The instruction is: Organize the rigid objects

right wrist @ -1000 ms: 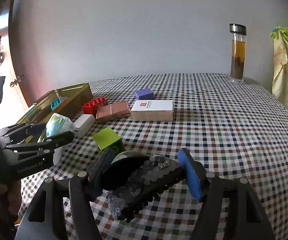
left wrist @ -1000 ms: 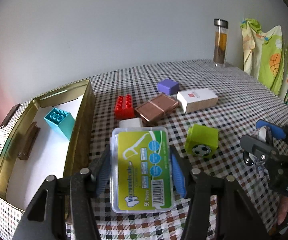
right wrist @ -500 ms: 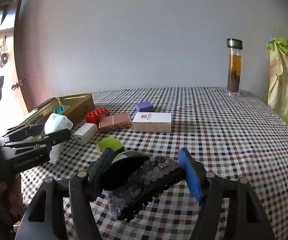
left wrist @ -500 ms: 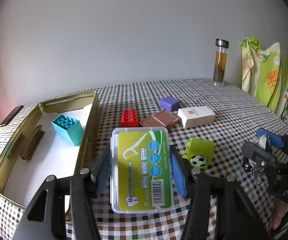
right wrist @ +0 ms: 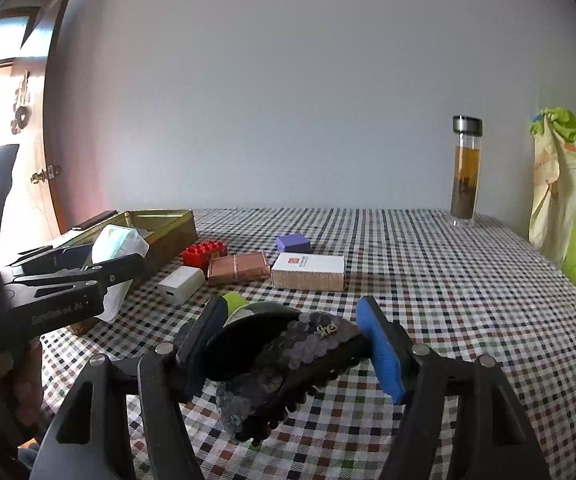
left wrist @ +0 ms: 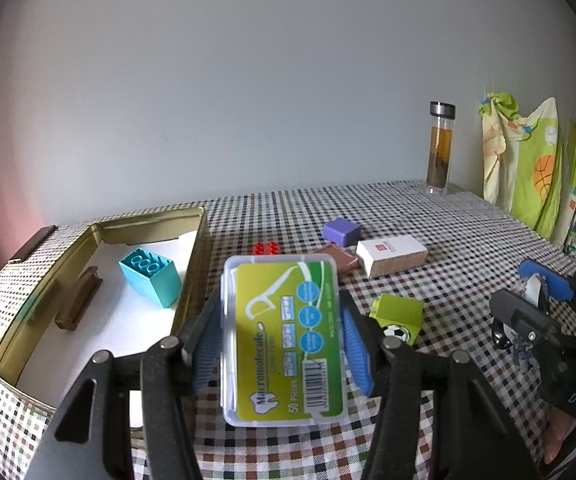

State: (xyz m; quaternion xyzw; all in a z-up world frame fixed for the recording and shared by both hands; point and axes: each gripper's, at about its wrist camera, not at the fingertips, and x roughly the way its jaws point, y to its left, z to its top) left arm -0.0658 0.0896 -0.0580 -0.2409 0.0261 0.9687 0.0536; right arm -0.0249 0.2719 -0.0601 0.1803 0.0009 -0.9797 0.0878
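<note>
My left gripper is shut on a clear floss-pick box with a green label, held above the checked table beside the gold tin. The tin holds a teal brick and a brown comb. My right gripper is shut on a black sequinned hair clip, held over the table's front. It also shows in the left wrist view. The left gripper with the box shows in the right wrist view.
Loose on the table: a red brick, a white charger, a copper box, a white box, a purple cube, a green cube. A glass bottle stands at the back right. Cloth hangs right.
Both grippers have risen and tilted up with their loads, so the table sits lower in both views. The left gripper has drawn nearer the tin.
</note>
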